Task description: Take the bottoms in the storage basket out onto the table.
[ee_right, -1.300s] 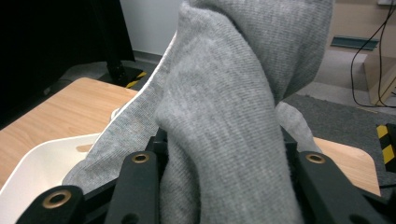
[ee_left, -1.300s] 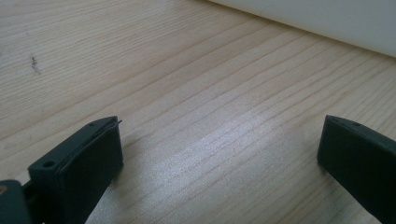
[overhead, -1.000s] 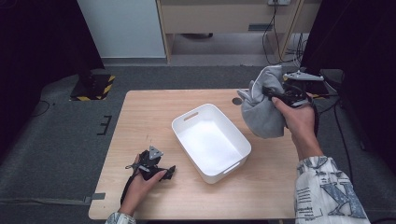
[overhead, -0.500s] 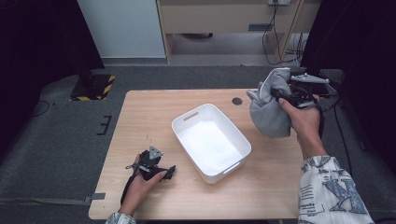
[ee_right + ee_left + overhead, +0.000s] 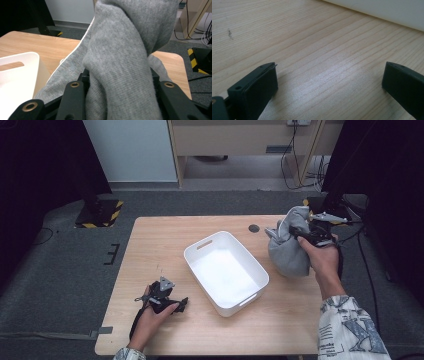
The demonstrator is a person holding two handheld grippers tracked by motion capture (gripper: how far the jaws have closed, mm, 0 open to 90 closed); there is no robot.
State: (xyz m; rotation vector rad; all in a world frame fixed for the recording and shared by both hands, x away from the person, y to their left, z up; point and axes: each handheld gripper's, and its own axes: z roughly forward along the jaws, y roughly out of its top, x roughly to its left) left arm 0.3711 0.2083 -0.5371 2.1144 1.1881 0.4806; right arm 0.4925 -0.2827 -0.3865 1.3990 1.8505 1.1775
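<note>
So the person is standing at a light wooden table (image 5: 165, 245) with a white plastic bin (image 5: 227, 272) sitting at an angle in the middle of it, handle slots at both ends, nothing inside it that I can see. The right gripper (image 5: 306, 232) is clamping a bunched-up grey cloth (image 5: 290, 252), which is hanging down over the right side of the table, just beside the bin's right edge and not in it. A small dark round spot (image 5: 254, 228) is sitting on the tabletop near the far edge, just left of the cloth. The left gripper (image 5: 175, 306) is resting low near the front left of the table, close to the bin's near left wall, with its jaws standing wide and nothing between them. Behind the table there's grey carpet, a yellow-and-black striped base (image 5: 102, 213) off to the left, and a wooden cabinet (image 5: 240, 137) with cables dangling beside it. The right gripper view is getting you right up against the cloth (image 5: 125, 57): it's a ribbed knit, squeezed between the two black jaws, with the bin's corner (image 5: 17, 67) peeking in at the left. The left gripper view is showing the wood grain (image 5: 312, 50) up close and a strip of the bin's white wall (image 5: 384, 12) along the top right.
</note>
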